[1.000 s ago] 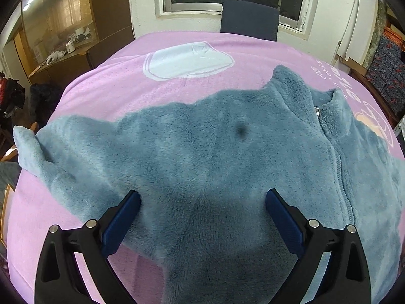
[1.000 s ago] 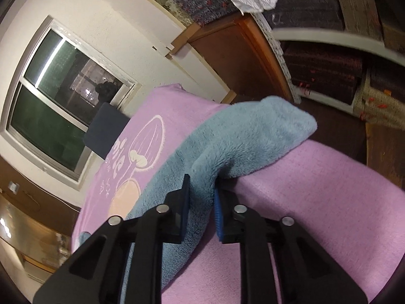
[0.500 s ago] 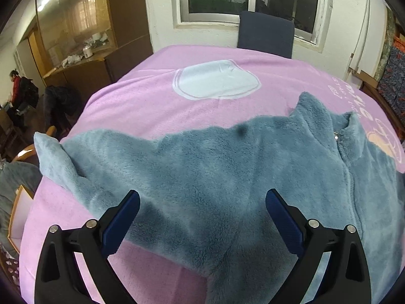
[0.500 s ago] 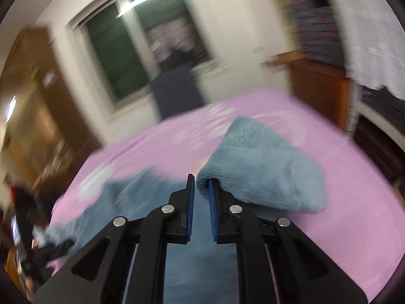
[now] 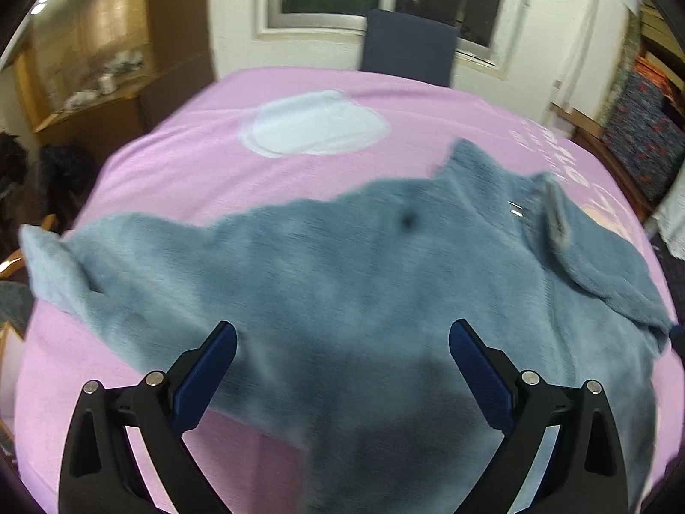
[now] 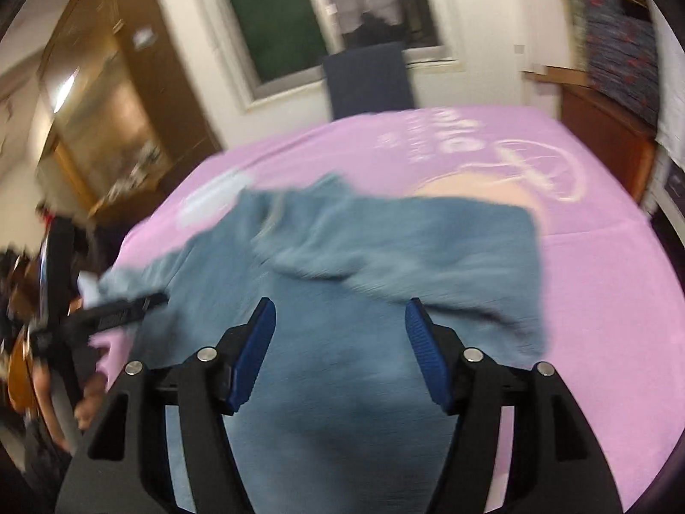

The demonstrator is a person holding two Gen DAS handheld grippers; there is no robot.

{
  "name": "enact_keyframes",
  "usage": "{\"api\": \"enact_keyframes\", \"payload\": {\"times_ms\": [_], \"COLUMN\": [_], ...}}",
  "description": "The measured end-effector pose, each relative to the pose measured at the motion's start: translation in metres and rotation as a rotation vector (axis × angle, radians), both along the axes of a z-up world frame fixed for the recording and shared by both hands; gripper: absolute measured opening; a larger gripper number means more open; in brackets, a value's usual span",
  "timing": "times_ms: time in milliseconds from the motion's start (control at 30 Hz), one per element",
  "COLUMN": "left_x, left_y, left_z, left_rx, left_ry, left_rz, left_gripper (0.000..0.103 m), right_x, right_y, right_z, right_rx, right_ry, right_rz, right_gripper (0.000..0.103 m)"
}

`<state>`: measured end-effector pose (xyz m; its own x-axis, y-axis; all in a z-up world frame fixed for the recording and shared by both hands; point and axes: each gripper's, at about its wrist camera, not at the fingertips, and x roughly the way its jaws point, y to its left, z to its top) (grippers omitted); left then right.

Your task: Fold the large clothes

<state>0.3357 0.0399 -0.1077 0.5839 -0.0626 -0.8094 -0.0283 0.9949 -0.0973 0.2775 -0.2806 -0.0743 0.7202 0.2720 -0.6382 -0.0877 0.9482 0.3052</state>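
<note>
Two grippers hover over a blue fleece jacket [image 5: 364, 282] spread on the pink-covered counter [image 5: 171, 162]. The left gripper [image 5: 342, 360] has its fingers wide and empty at lower centre of its frame; the right gripper [image 6: 340, 342] likewise holds nothing, fingers wide. One sleeve [image 6: 428, 252] lies folded across the body at centre of the right view; the other sleeve [image 5: 47, 265] reaches the counter's left edge. Risk: the thick pile may spring back and undo the fold, or the far sleeve may slide off. Motion blur obscures the zipper and collar; the hem is cut off below.
</note>
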Motion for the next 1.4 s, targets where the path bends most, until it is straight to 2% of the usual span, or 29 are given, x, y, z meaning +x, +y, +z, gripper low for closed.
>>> {"api": "enact_keyframes", "payload": {"times_ms": [100, 200, 267, 333, 400, 500, 600, 633, 667, 700, 733, 767, 833, 1000, 1133, 1233, 1333, 1400], "left_x": [0.005, 0.020, 0.031, 0.043, 0.056, 0.073, 0.081, 0.083, 0.085, 0.084, 0.084, 0.083, 0.075, 0.040, 0.008, -0.007, -0.014, -0.018], "left_y": [-0.018, -0.048, -0.074, -0.103, -0.134, -0.157, -0.164, -0.166, -0.167, -0.169, -0.171, -0.171, -0.167, -0.141, -0.114, -0.093, -0.075, -0.066], "left_z": [0.002, 0.016, 0.027, 0.033, 0.030, 0.017, 0.008, 0.006, 0.004, 0.005, 0.004, 0.005, 0.013, 0.060, 0.083, 0.076, 0.054, 0.035], "left_rx": [-0.094, -0.119, -0.087, -0.029, 0.023, 0.038, 0.031, 0.026, 0.020, 0.017, 0.022, 0.023, 0.012, -0.044, -0.036, -0.018, -0.025, -0.018], "left_ry": [0.025, 0.040, 0.017, 0.003, 0.013, 0.043, 0.059, 0.062, 0.064, 0.064, 0.064, 0.057, 0.023, -0.074, -0.123, -0.108, -0.056, -0.016], "left_rz": [-0.056, -0.139, -0.197, -0.241, -0.281, -0.293, -0.285, -0.286, -0.289, -0.293, -0.295, -0.293, -0.285, -0.262, -0.231, -0.200, -0.179, -0.161], "left_gripper": [0.099, 0.097, 0.097, 0.097, 0.097, 0.092, 0.080, 0.069, 0.053, 0.042, 0.025, 0.018, 0.017, 0.016, 0.016, 0.017, 0.019, 0.021], "right_x": [0.004, 0.007, 0.003, 0.004, 0.007, 0.005, 0.002, 0.002, 0.002, 0.002, 0.002, 0.002, 0.001, -0.002, -0.008, -0.009, -0.006, 0.000], "right_y": [-0.028, -0.054, -0.073, -0.088, -0.105, -0.125, -0.131, -0.130, -0.128, -0.125, -0.123, -0.121, -0.119, -0.120, -0.108, -0.091, -0.071, -0.053], "right_z": [0.002, -0.003, -0.013, -0.023, -0.028, -0.032, -0.031, -0.030, -0.028, -0.028, -0.027, -0.026, -0.025, -0.022, -0.016, -0.013, -0.014, -0.020], "right_rx": [0.031, 0.030, 0.099, 0.142, 0.205, 0.308, 0.360, 0.360, 0.355, 0.350, 0.346, 0.337, 0.329, 0.355, 0.338, 0.300, 0.246, 0.196], "right_ry": [-0.005, -0.041, -0.072, -0.054, -0.033, -0.026, -0.036, -0.038, -0.039, -0.041, -0.042, -0.043, -0.045, -0.063, -0.079, -0.082, -0.069, -0.026], "right_rz": [-0.084, -0.157, -0.193, -0.228, -0.255, -0.292, -0.292, -0.287, -0.281, -0.276, -0.274, -0.271, -0.268, -0.257, -0.212, -0.163, -0.104, -0.051], "right_gripper": [0.062, 0.062, 0.062, 0.062, 0.062, 0.062, 0.062, 0.062, 0.062, 0.062, 0.062, 0.062, 0.062, 0.062, 0.062, 0.059, 0.047, 0.039]}}
